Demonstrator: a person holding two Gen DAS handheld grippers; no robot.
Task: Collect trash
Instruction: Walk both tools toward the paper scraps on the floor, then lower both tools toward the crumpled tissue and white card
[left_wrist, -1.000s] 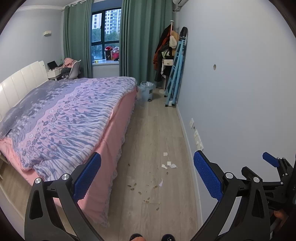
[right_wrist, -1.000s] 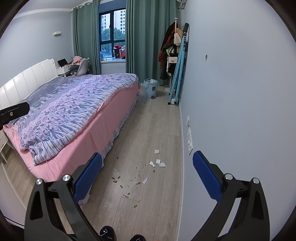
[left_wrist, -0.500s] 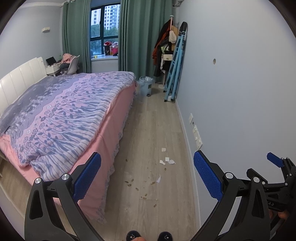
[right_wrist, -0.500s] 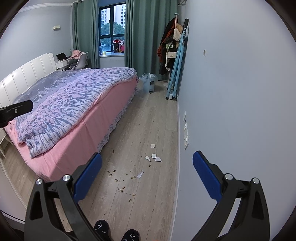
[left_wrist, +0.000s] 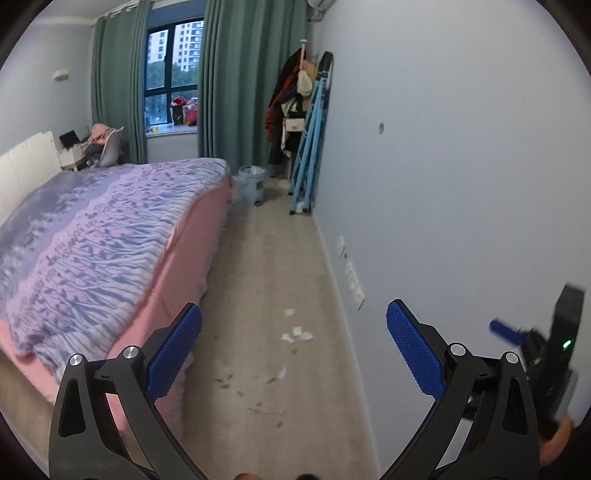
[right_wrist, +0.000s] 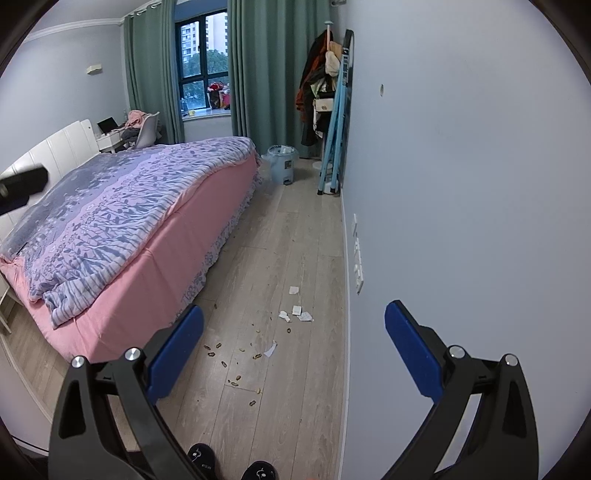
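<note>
Scattered trash is shown on the floor (right_wrist: 295, 236) ahead of and below both grippers: white paper scraps (right_wrist: 296, 314) lie farthest forward, a single torn scrap (right_wrist: 270, 348) nearer, and small brown shell-like bits (right_wrist: 221, 356) nearest, between the bed (right_wrist: 147, 221) and the wall (right_wrist: 461, 184). In the left wrist view the same paper scraps (left_wrist: 297, 334) are seen between the fingers, blurred. The right gripper (right_wrist: 293, 350) is held spread wide and empty, well above the floor; the left gripper (left_wrist: 293, 354) is likewise spread and empty. A bin (right_wrist: 282, 164) stands far ahead, past the foot of the bed. The step in hand is judged to be the approach; nothing is yet grasped. For the next move, a gripper would need to be lowered to the floor over one scrap and closed on it.
</note>
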